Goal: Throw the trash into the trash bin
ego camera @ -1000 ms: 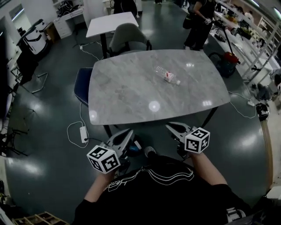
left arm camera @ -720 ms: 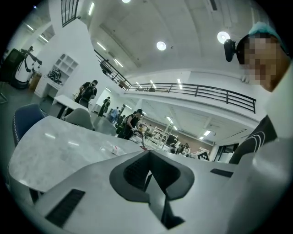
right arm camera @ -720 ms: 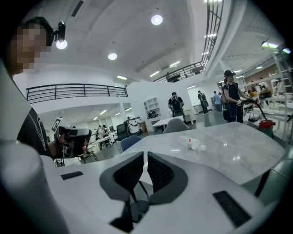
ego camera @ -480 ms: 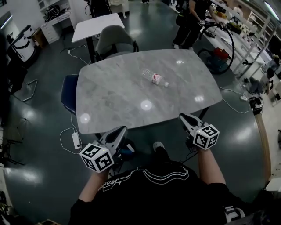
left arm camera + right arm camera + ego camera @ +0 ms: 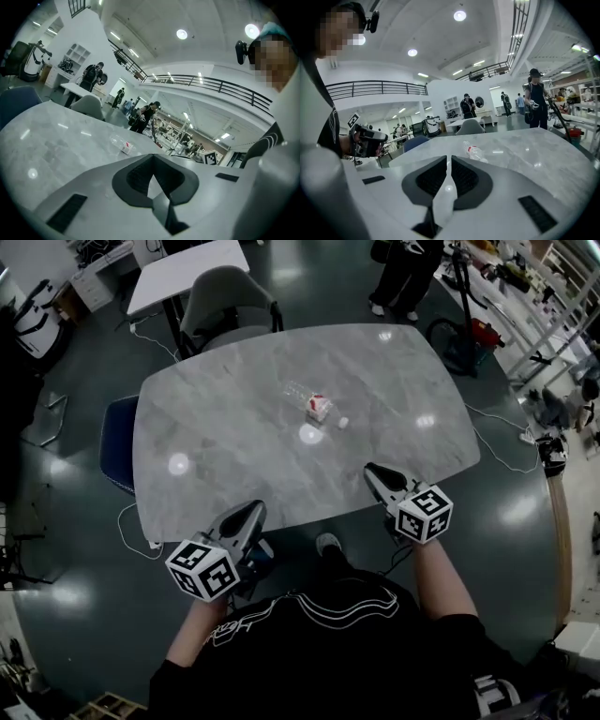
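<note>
Head view: the dark glossy floor [image 5: 66,577] lies open along the near and right sides of a grey marble table [image 5: 216,446] with rounded corners. A grey chair [image 5: 225,296] is pushed to the table's far edge and a blue chair [image 5: 117,442] to its left edge, and a cable with a power strip [image 5: 127,521] trails on the floor by the near left corner. The tabletop is bare but for a clear plastic bottle [image 5: 309,404] lying on its side near the middle, with a red-and-white label round it and a small white piece [image 5: 343,422] just beside it. Both forearms reach forward from a black shirt. The left gripper [image 5: 251,509] sits at the table's near edge and the right gripper [image 5: 371,470] noses over it, each tilted slightly down towards the top and well apart from the bottle. The left jaws are pressed together, and the right jaws are all but together with only a thin slit between them, nothing in either
</note>
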Motion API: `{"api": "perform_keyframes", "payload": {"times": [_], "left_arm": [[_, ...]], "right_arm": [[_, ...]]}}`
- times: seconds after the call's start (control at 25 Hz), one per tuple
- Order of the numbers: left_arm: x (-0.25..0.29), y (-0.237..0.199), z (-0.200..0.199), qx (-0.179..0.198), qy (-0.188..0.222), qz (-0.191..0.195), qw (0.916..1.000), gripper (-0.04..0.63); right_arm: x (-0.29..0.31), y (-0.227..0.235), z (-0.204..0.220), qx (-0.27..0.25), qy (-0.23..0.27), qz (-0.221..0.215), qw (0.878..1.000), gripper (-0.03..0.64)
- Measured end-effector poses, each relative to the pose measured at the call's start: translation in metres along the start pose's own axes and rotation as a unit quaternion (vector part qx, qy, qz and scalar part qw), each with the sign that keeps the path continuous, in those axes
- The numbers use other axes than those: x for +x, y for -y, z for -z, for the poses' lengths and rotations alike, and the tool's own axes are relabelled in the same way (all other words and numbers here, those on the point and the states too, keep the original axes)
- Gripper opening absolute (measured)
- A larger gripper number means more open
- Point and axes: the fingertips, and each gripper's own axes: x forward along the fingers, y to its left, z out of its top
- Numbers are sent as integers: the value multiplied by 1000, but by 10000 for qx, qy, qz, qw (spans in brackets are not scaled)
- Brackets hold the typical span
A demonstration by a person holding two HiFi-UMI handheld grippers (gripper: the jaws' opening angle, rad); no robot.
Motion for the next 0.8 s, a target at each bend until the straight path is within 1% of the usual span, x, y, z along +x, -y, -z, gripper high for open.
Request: {"api": "perform_keyframes", "payload": {"times": [0.2, 0.32, 0.52, 0.6, 0.72, 0.8], "left_arm": [[65, -19, 13, -336, -411, -232, 9983, 6], [95, -27, 19, -523, -524, -199, 9971, 6], [135, -41, 24, -729, -684, -413, 9941, 8], [149, -43, 24, -817, -713, -451, 9931, 6], [165, -45, 25, -896, -719, -523, 9920, 6], [172, -50, 23, -938, -709, -578, 9914, 6]], "right_arm": [[45, 36, -9, 50, -162, -412, 9990, 54], [69, 54, -7, -97, -262, -507, 9983, 54], [98, 85, 0, -232, -485, -727, 9959, 61], [108, 91, -1, -287, -509, -879, 9944, 174], [121, 100, 5, -354, -667, -1000, 9921, 230], [134, 105, 12, -539, -858, -1002, 9898, 258]]}}
